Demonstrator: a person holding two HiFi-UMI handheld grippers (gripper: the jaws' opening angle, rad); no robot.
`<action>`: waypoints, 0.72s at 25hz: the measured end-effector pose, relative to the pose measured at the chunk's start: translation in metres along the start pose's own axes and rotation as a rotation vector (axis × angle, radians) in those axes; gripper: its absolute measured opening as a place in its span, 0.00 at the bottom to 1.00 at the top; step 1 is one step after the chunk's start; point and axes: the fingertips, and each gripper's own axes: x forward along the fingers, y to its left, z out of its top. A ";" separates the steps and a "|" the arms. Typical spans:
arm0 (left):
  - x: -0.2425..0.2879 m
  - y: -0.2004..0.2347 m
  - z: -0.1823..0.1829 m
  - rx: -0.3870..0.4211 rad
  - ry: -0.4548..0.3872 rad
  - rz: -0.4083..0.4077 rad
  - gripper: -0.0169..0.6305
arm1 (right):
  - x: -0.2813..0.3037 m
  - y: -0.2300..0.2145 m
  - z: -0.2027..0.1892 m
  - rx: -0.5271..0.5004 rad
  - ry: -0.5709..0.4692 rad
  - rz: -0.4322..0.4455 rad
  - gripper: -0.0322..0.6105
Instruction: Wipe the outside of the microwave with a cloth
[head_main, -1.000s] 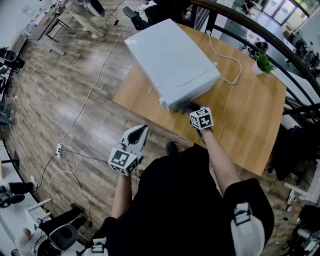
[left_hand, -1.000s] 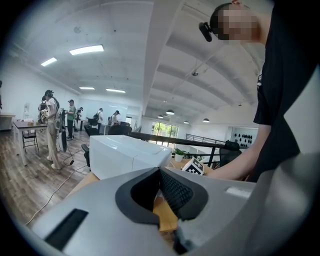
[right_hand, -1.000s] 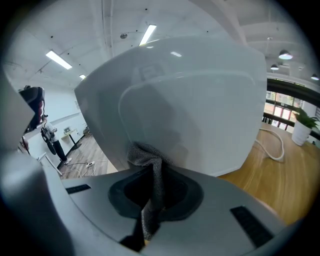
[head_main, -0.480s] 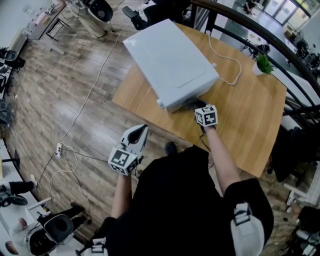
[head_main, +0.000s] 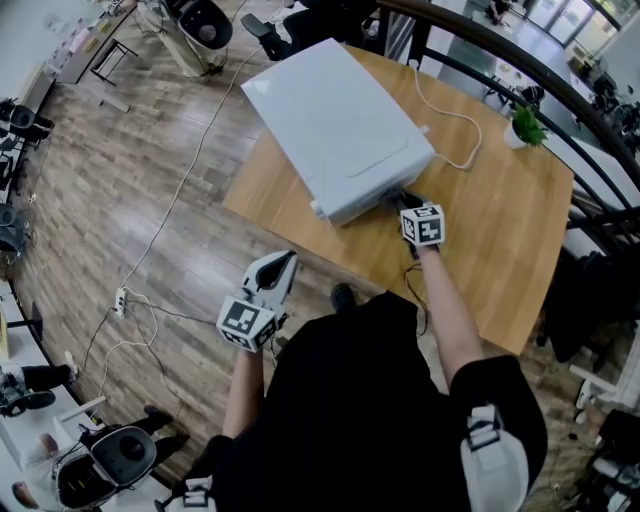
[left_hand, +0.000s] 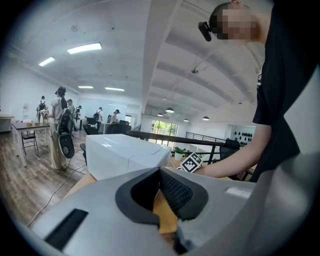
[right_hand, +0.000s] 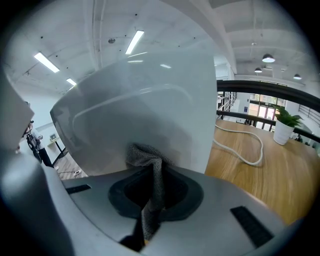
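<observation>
Pinching a gray cloth between its two jaws, the right gripper is at the near end of the white microwave. In the right gripper view the bunched top of the cloth touches the white side of the microwave, low down. The rest of the cloth hangs down between the jaws.

The microwave sits on a wooden table, on the left part of it, turned at a slant. A white cord comes from the microwave's far side and loops over the table top. A little green plant in a white pot stands near the far right edge of the table, well apart from the microwave.

The left gripper is not over the table. It hangs over the wooden floor, close to the person's body and well apart from the microwave. Its jaws are pressed together with nothing between them. The left gripper view looks toward the microwave and the right gripper's marker cube.

A thin cable lies on the floor and runs to a power strip. Far off in the room, some people stand by desks.
</observation>
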 end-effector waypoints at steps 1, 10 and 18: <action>0.000 0.000 -0.001 -0.009 0.012 0.002 0.03 | 0.000 -0.003 0.001 0.003 -0.005 -0.004 0.08; 0.006 -0.005 0.000 -0.028 0.008 0.001 0.03 | -0.001 -0.040 0.001 0.029 0.012 -0.055 0.08; 0.007 -0.005 -0.003 -0.036 0.024 0.017 0.03 | 0.001 -0.056 0.003 0.023 0.030 -0.069 0.08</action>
